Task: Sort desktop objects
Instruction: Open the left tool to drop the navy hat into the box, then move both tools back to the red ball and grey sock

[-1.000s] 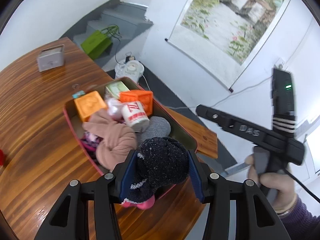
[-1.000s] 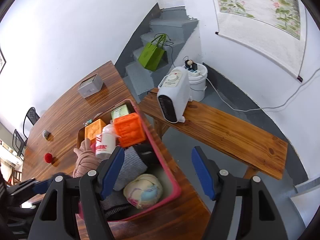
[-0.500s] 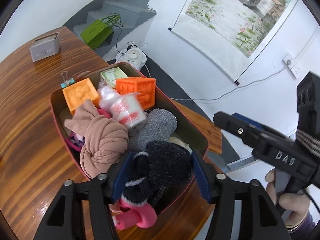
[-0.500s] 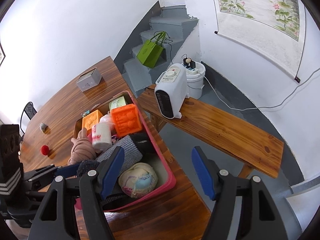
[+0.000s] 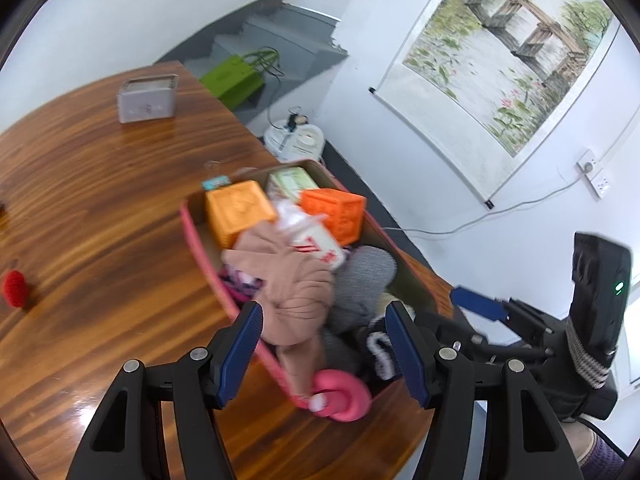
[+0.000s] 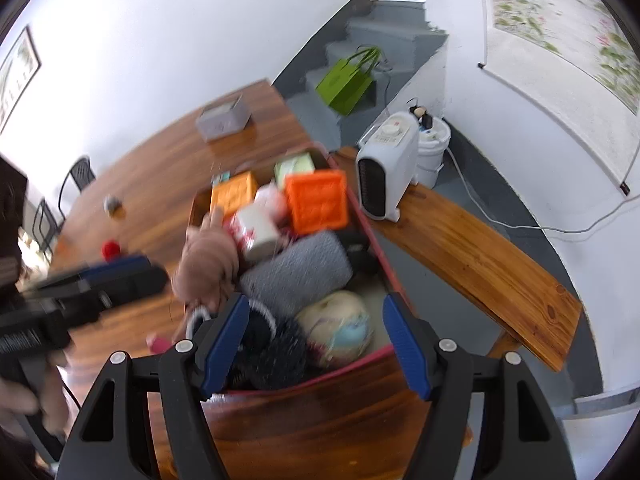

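Jaws of the left gripper (image 5: 324, 344) stand apart with nothing pressed between the blue pads; they opened within the last second and then held, and the dark sock (image 5: 376, 344) they carried now lies in the pink bin (image 5: 200, 248), just inside the right pad. Far left of these jaws, well apart on the wooden table (image 5: 100, 208), sits a small red ball (image 5: 14, 288); ahead and to the left stands a grey tin (image 5: 147, 98). Straight ahead between the pads lies a knotted tan cloth (image 5: 296, 292), with a yellow-orange block (image 5: 238, 212), a white bottle (image 5: 316, 240) and an orange block (image 5: 336, 212) beyond it, and a grey sock (image 5: 366, 276) to the right. A pink ring (image 5: 344, 396) rests at the bin's near corner.

The right gripper (image 6: 316, 344) hangs over the same bin, its jaws wide and empty. Beneath them lie the dark sock and a pale yarn ball (image 6: 336, 328). Off to the right, a white heater (image 6: 386, 170) stands on a wooden bench (image 6: 480, 248).
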Available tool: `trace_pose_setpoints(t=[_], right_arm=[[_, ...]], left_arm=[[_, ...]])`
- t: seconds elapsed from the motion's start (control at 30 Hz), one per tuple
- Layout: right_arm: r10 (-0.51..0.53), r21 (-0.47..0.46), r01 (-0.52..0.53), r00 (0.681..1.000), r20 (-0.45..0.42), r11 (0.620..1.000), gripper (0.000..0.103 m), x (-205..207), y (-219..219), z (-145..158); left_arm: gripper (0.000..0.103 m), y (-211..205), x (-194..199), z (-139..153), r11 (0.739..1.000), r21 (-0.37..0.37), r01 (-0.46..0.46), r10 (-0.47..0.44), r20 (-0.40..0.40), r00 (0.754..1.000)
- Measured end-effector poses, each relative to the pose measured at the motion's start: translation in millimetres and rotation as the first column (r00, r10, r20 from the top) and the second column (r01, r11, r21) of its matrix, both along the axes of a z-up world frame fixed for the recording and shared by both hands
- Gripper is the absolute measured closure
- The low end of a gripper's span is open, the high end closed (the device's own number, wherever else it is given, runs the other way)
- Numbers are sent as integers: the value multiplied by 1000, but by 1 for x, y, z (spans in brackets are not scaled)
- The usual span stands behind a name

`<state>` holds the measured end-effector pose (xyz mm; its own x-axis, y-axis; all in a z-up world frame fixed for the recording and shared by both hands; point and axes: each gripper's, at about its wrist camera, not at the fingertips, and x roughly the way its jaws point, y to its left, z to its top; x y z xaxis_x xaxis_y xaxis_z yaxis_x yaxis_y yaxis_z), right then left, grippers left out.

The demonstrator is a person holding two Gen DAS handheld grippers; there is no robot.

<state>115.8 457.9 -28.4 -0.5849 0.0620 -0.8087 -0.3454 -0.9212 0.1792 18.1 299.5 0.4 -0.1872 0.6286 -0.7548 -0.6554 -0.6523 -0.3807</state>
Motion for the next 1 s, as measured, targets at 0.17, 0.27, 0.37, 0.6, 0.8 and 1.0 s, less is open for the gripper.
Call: trace_pose_setpoints(t=[0.17,0.27,0.37,0.6,0.8,1.0], right_arm=[[8,6,-9,997,74,1000,30,-6,-7,-26],[22,28,-25,995,94,999,30,-11,-13,-31],[37,71,-46,992,119,996,30,-18,-23,-33],[7,115,-18,995,99,993,29,-21,-31,-11],[41,89,-38,999,-33,995,29,-46,-63,30],[222,-4,-223,973,-68,975,30,-100,-140,26]], left_arm=[[38,-25,-13,-3,998,-9,-59,59,7,998],[38,-40,-20,-6,996,-15,-93,93,13,996],[38,-58,-27,-8,992,-19,-128,128,12,992],[38,-108,-45,-15,974,-31,-224,225,25,974],[38,-167,-70,-22,938,-42,-343,344,37,938],[38,-228,-92,-23,892,-51,-449,451,32,892]])
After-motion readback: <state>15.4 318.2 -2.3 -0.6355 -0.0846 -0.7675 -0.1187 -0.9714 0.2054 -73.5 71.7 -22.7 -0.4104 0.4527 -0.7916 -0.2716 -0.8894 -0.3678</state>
